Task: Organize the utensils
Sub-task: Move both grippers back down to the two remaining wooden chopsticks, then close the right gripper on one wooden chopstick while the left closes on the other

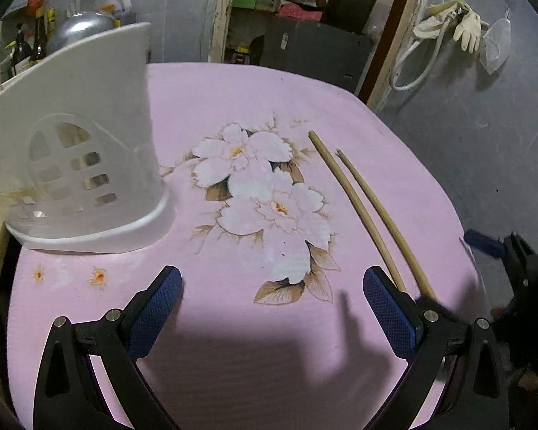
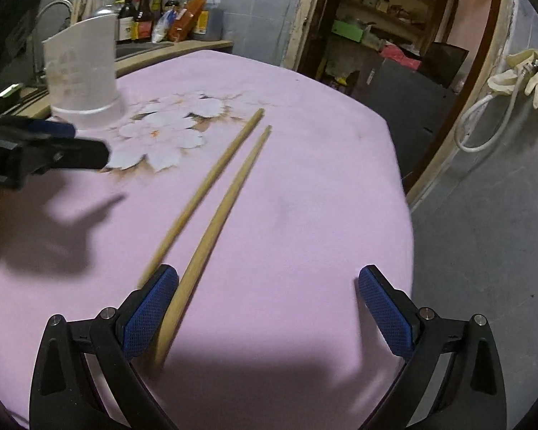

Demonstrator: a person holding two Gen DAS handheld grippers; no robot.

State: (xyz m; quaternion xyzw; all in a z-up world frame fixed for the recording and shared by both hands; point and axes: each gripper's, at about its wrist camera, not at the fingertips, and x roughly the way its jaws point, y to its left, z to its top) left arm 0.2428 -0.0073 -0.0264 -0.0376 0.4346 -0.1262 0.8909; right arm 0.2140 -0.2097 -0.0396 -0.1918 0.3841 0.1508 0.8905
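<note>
Two long wooden chopsticks [image 2: 211,182] lie side by side on the pink flowered tablecloth [image 2: 305,197]. In the left wrist view the chopsticks [image 1: 355,208] lie to the right. A white plastic utensil holder [image 1: 89,165] with cut-out slots stands at the far left of the table; the right wrist view shows the holder [image 2: 84,79] at the back left. My right gripper [image 2: 269,279] is open over the chopsticks' near ends, with the right-hand stick just inside its left finger [image 2: 150,315]. My left gripper [image 1: 272,279] is open over bare cloth, holding nothing.
Sauce bottles [image 2: 150,10] and a tap stand on a counter behind the holder. An open doorway with shelves [image 2: 376,18] is behind the table. Gloves and a hose [image 2: 520,75] hang on the right wall. The table's right edge [image 2: 405,186] drops to a grey floor.
</note>
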